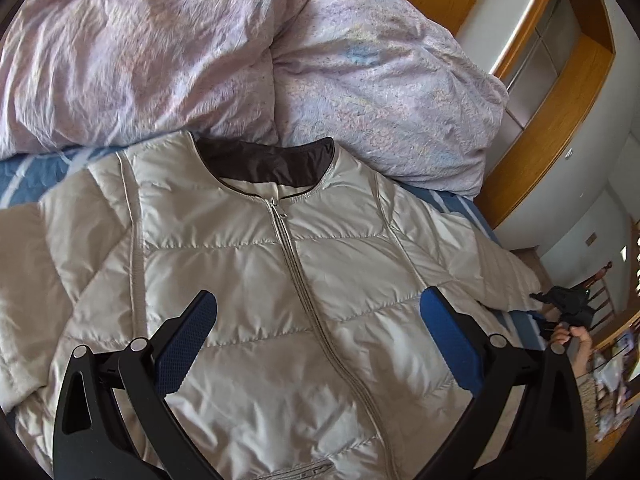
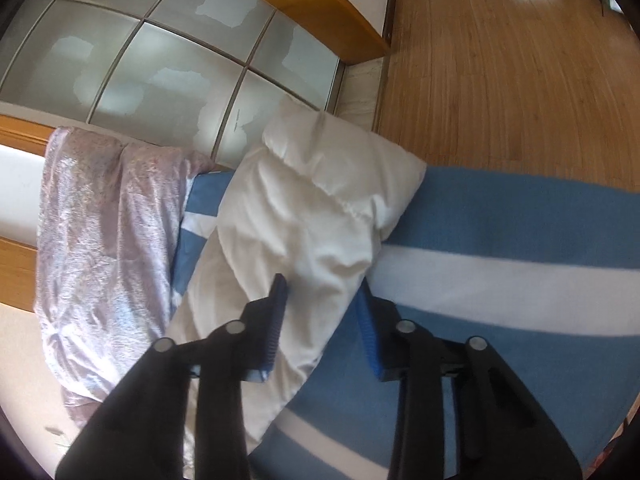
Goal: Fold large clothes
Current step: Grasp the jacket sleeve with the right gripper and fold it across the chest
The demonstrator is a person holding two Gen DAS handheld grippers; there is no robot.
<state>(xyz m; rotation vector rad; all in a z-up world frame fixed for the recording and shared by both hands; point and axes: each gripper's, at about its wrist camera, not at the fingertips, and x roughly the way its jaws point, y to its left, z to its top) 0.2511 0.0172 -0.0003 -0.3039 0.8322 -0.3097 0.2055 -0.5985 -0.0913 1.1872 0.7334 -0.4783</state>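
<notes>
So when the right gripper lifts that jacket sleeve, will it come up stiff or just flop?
Probably floppy: the sleeve already lies creased and bent on the striped bedsheet. Likely light for its bulk, since the jacket is puffy and quilted. Its shiny shell may be slippery, so the open right gripper, straddling the sleeve, could need a full pinch.

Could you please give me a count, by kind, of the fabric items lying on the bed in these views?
Puffer jacket: 1
Lilac duvet: 1
Blue-and-white striped bedsheet: 1
Total: 3
</notes>
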